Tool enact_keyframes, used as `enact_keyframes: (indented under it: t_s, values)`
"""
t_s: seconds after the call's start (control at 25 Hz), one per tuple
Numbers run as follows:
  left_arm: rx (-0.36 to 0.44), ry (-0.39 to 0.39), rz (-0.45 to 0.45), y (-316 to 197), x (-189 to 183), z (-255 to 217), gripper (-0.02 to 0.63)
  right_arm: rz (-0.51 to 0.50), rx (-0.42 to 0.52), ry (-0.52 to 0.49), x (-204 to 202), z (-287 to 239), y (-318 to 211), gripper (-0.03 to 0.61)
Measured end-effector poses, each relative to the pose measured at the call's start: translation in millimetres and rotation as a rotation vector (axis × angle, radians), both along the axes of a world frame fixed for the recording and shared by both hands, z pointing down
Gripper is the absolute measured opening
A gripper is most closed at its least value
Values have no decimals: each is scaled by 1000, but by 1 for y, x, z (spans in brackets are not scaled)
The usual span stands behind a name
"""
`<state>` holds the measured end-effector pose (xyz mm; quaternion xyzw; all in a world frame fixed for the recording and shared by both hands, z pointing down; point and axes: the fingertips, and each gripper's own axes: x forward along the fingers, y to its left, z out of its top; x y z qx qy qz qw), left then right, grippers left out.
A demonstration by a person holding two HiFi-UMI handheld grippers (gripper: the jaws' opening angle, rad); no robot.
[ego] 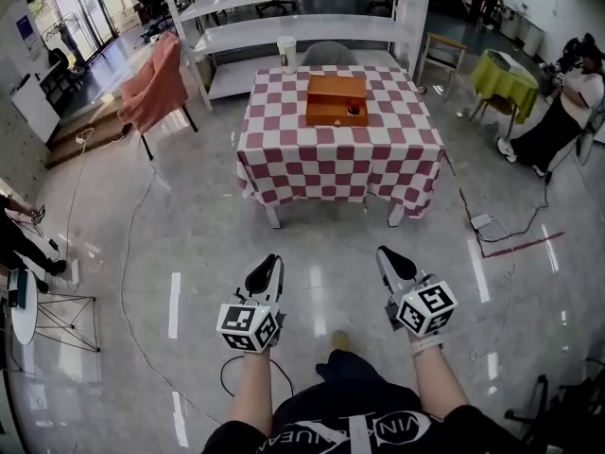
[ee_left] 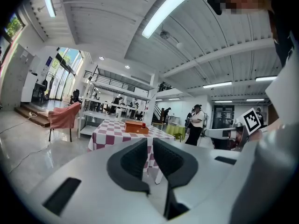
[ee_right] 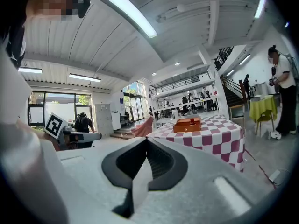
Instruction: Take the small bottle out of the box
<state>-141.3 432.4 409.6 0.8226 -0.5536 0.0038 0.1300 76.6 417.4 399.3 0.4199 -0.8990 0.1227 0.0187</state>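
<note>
An open wooden box [ego: 337, 100] sits on a table with a red-and-white checked cloth [ego: 340, 164], a few steps ahead of me across the floor. The small bottle [ego: 353, 110] with a red top stands in the box's right part. Both grippers hang low over the floor, far from the table. My left gripper [ego: 267, 266] has its jaws a narrow slit apart with nothing between them. My right gripper [ego: 391, 258] is shut and empty. The left gripper view shows the box [ee_left: 136, 127] beyond its jaws [ee_left: 150, 141]. The right gripper view shows the box [ee_right: 187, 124] past its shut gripper [ee_right: 147, 140].
A white cup [ego: 286, 53] stands at the table's far edge. White shelving [ego: 293, 17] lies behind the table. A chair draped in pink cloth [ego: 156, 83] is at the left, and a green-covered table [ego: 506, 78] and a seated person [ego: 567, 112] at the right. Cables cross the floor [ego: 142, 253].
</note>
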Motion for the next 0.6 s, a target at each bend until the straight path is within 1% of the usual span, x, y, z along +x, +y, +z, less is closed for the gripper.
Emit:
enact_keyframes:
  t_s: [0.24, 0.4, 0.6]
  values:
    - [-7, -4, -3, -35, 6, 2, 39, -13, -10, 1, 3, 3, -38, 6]
    - [-13, -26, -13, -62, 9, 6, 40, -19, -13, 8, 8, 9, -65, 6]
    - [-5, -17, -16, -96, 19, 4, 40, -16, -2, 9, 21, 6, -99, 6]
